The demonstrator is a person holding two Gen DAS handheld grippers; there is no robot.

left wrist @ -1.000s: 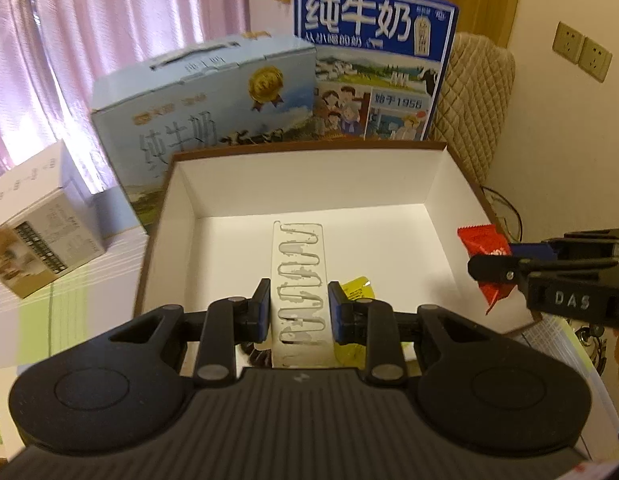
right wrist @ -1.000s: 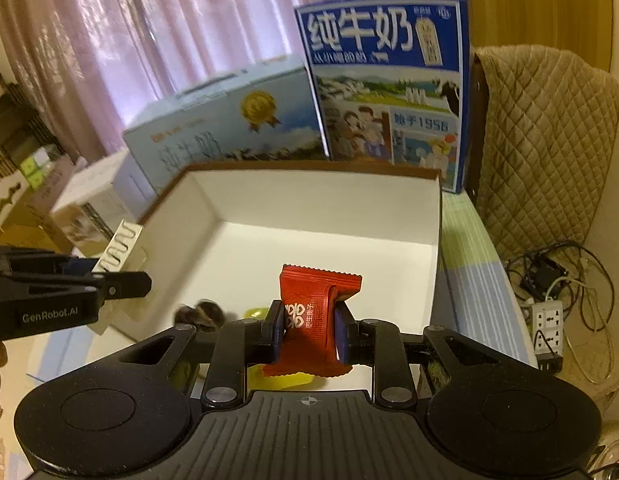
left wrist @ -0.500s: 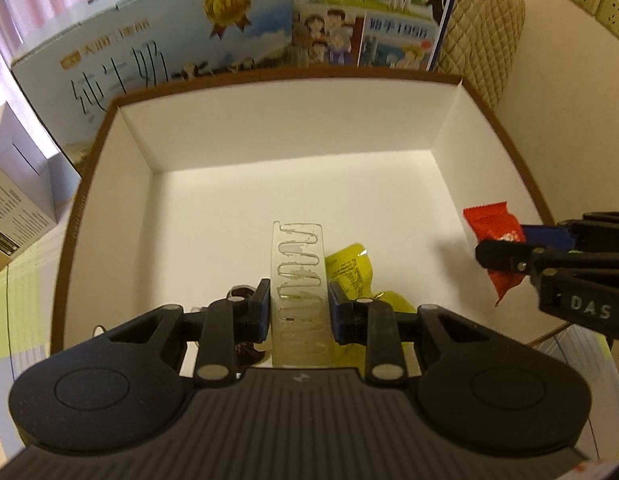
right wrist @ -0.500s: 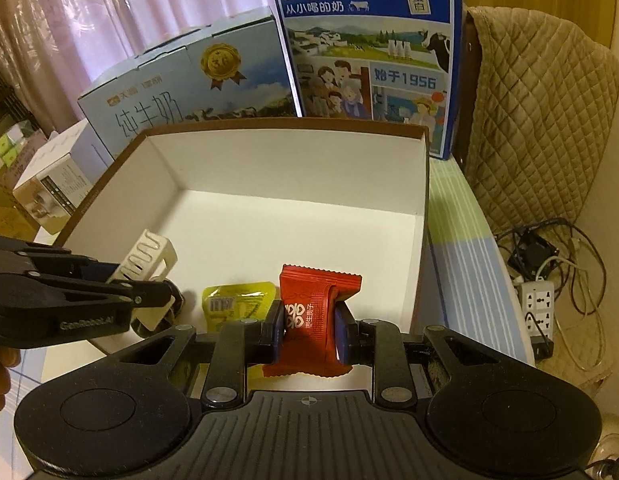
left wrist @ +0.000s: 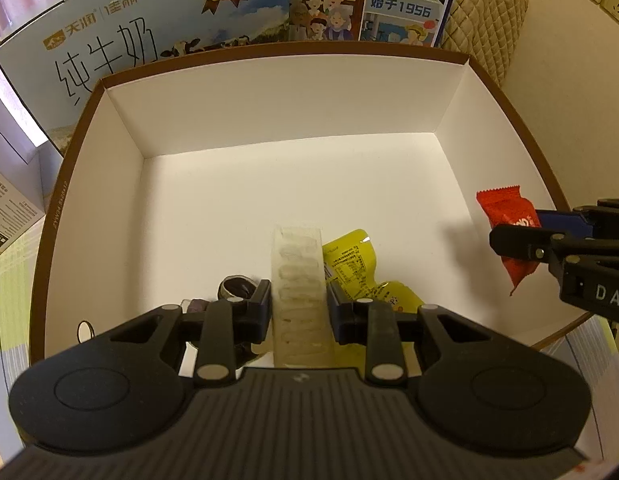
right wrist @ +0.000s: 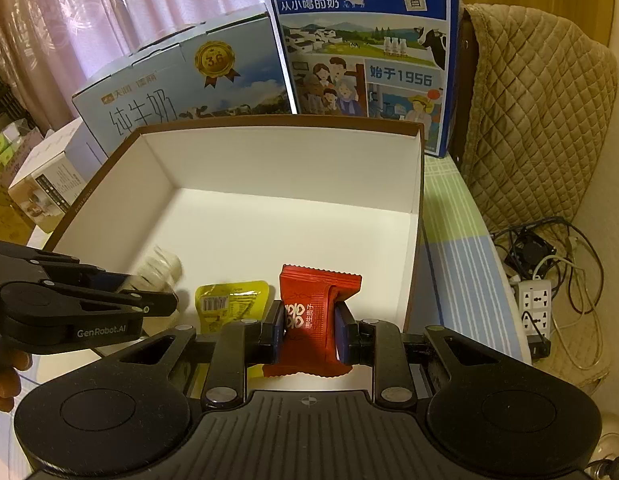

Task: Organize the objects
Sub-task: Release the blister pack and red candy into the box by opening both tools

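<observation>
The left gripper, clamped on a clear tray, has been lowered into the white box, at the frame's lower centre beside a yellow packet. The right gripper is clamped on a red packet above the box's near right corner. Release appears imminent.

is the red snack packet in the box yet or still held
Still held: the right gripper jaws clamp the red snack packet above the white box, near its front corner.
</observation>
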